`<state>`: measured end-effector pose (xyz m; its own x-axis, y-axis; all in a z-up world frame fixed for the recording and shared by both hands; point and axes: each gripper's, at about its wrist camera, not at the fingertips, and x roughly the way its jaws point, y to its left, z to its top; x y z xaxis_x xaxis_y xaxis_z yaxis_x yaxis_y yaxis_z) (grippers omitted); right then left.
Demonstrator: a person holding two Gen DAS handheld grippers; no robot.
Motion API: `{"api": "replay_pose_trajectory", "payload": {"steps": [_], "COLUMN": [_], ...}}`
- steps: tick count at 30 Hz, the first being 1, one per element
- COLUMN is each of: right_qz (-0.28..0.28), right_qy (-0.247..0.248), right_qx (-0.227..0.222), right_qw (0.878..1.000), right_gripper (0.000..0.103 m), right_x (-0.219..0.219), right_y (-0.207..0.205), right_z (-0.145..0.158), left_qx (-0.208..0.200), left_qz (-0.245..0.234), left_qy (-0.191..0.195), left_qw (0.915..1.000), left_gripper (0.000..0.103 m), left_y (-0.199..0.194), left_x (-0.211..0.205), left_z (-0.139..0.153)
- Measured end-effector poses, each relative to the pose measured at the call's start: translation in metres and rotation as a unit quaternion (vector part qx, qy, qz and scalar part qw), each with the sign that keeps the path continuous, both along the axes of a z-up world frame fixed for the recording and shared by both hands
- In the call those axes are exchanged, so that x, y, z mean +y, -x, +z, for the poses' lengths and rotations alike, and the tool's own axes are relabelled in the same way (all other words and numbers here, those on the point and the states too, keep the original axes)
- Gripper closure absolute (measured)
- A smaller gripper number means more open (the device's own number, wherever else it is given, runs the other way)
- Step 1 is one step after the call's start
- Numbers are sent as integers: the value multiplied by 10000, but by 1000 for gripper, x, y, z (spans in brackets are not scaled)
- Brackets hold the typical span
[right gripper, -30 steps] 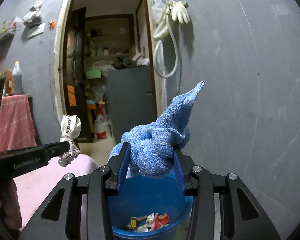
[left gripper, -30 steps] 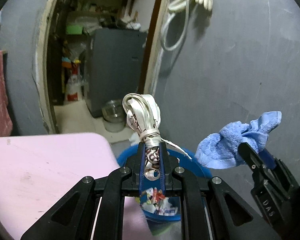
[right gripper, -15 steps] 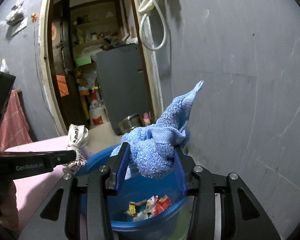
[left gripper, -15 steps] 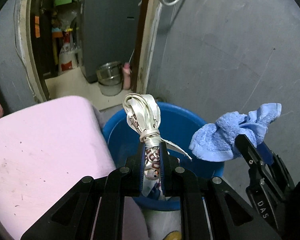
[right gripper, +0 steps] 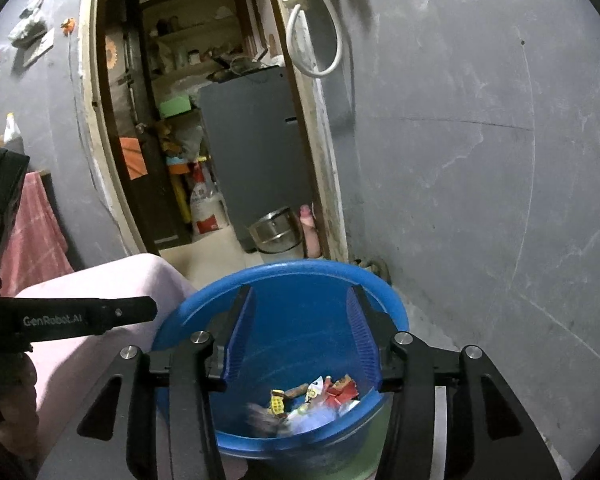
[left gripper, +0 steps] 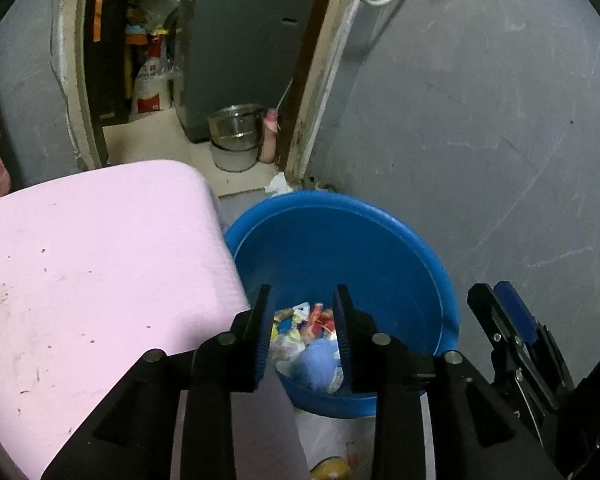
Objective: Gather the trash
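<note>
Trash (left gripper: 300, 332) and a blue cloth (left gripper: 316, 364) are lying in the blue tub (left gripper: 380, 216), while the left gripper (left gripper: 302, 300) and right gripper (right gripper: 300, 300) are hovering above, both released and empty.

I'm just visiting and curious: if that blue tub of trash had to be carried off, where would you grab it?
Probably the blue tub's rolled rim on the wall side, coming from above. The rim juts outward like a lip; the pink cushioned surface crowds its other side.
</note>
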<state>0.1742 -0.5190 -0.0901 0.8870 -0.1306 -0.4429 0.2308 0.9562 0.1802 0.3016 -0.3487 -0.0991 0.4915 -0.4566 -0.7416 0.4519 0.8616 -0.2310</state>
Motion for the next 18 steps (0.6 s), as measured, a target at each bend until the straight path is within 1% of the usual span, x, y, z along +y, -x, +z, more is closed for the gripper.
{"api": "replay_pose_trajectory", "payload": {"steps": [2, 4, 7, 11, 13, 15, 16, 17, 18], "right_qz": [8, 0, -8, -6, 4, 24, 28, 29, 27], "right_qy": [9, 35, 92, 175, 235, 282, 291, 288, 286], "right_qx": [-61, -154, -292, -402, -454, -496, -519, -545, -574], "right_qw": [10000, 9999, 9995, 9990, 9987, 9984, 9982, 9981, 9979], "right_gripper": [52, 50, 48, 38, 38, 36, 35, 29, 25], "right_x": [1, 2, 5, 9, 12, 16, 18, 19, 21], "right_y": [3, 6, 15, 23, 27, 32, 34, 35, 38], "right_z": [5, 12, 27, 45, 53, 62, 66, 71, 74], "left_qx": [-90, -235, -535, -948, -1095, -1225, -1252, -1283, -1334], "left_qz": [35, 88, 240, 388, 435, 479, 485, 499, 524], "left_qy": [67, 153, 328, 464, 511, 606, 624, 636, 659], "left_qw": [9999, 9996, 9977, 9937, 9917, 9895, 9890, 9884, 9875], "left_gripper": [76, 69, 68, 66, 59, 58, 57, 56, 52], "left_y": [3, 6, 16, 28, 33, 39, 41, 44, 48], "left_x": [4, 11, 24, 40, 46, 55, 57, 61, 66], "left_z": [8, 16, 30, 52, 63, 73, 77, 81, 86]}}
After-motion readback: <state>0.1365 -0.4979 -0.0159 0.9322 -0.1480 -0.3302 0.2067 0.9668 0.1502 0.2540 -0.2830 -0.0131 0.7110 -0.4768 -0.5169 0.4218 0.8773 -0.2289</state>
